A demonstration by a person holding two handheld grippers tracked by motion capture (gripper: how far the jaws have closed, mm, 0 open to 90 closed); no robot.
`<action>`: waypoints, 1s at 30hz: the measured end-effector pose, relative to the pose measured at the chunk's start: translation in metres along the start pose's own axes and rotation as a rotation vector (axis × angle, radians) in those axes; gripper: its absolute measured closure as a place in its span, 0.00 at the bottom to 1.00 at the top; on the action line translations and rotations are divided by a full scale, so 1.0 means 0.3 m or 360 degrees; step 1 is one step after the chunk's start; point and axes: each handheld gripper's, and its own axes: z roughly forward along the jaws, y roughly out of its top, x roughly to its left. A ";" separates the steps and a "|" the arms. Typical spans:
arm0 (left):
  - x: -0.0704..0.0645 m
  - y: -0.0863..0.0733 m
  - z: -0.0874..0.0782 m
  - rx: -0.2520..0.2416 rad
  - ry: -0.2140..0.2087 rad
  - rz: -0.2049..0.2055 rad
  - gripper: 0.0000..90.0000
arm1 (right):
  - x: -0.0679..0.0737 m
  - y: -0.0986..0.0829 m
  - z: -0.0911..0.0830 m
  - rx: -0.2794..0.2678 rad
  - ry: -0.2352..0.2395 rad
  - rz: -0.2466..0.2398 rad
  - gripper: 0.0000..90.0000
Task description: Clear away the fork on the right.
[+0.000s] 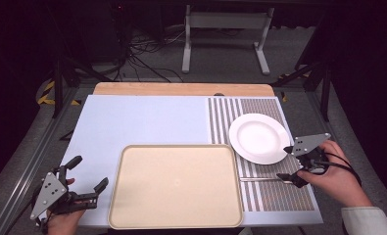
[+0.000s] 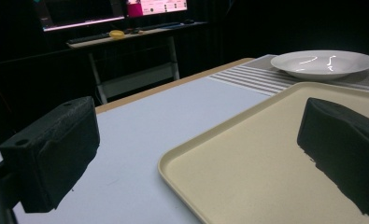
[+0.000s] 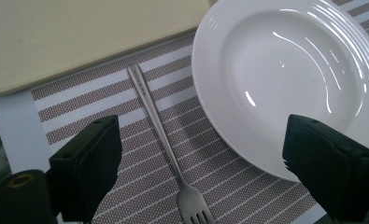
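A beige tray lies empty at the table's front middle. To its right, a white plate rests on a striped placemat. A metal fork lies on the placemat in front of the plate, its handle toward the tray. My right gripper is open at the plate's right edge, above the fork's tine end. In the right gripper view, the fork and the plate lie between the open jaws of the gripper. My left gripper is open just left of the tray, holding nothing.
A pale blue mat covers the table, with a wooden strip along the far edge. Beyond it, a desk frame and cables lie on the dark floor. A desk with lit screens stands far off.
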 end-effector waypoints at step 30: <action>-0.001 0.000 0.000 -0.0001 0.0005 0.0002 0.00 | 0.006 -0.006 0.109 0.0250 0.0188 -0.0091 0.22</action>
